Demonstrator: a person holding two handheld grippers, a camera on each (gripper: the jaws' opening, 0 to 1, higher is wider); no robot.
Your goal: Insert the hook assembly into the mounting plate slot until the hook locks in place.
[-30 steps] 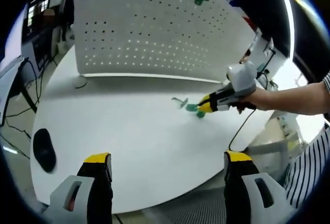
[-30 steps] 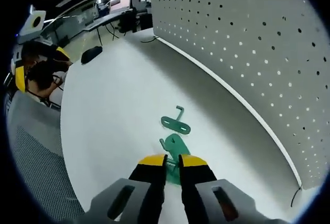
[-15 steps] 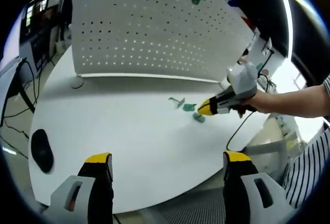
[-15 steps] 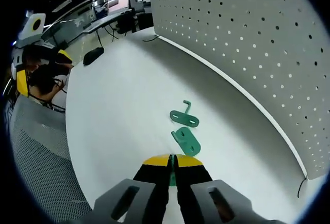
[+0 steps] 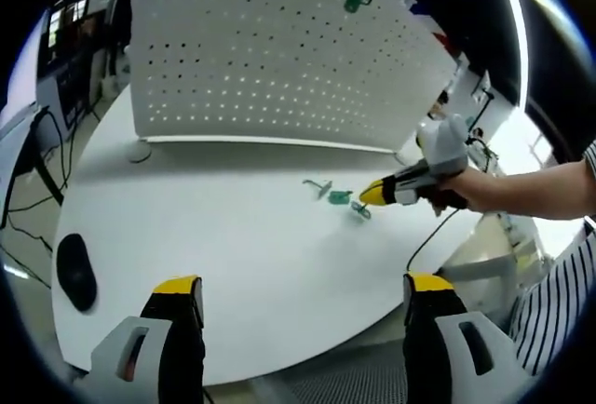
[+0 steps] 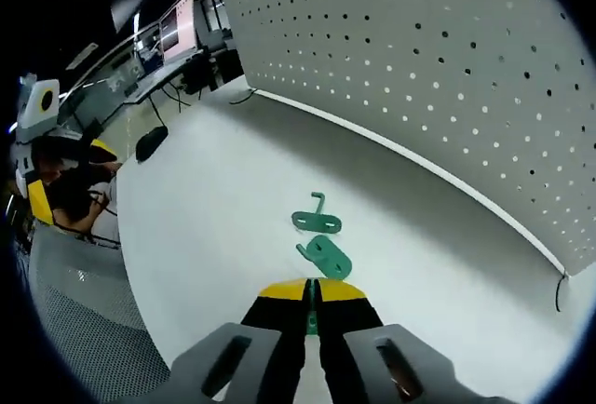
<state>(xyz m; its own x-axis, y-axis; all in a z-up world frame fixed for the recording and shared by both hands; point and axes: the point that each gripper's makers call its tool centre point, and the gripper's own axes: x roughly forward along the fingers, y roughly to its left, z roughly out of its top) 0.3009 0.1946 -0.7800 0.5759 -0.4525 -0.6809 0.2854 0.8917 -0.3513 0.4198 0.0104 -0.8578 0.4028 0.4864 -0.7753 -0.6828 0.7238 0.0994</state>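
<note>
The right claw (image 6: pixel 311 294) has its yellow-tipped jaws pressed together, pinching the near edge of a green mounting plate (image 6: pixel 325 257) and holding it just clear of the white desk (image 6: pixel 205 227). The green hook (image 6: pixel 317 221) lies flat on the desk just beyond the plate, toward 12 o'clock in the right gripper view. In the left gripper view the left claw (image 5: pixel 303 303) has its jaws wide apart, holding nothing, and is well apart from both pieces, which sit at about 1 o'clock.

The grip is thin, on an edge only, so the plate could swing or slip out once the hook is pushed into its slot. The loose hook could skid across the desk toward the pegboard (image 6: pixel 447 78).
</note>
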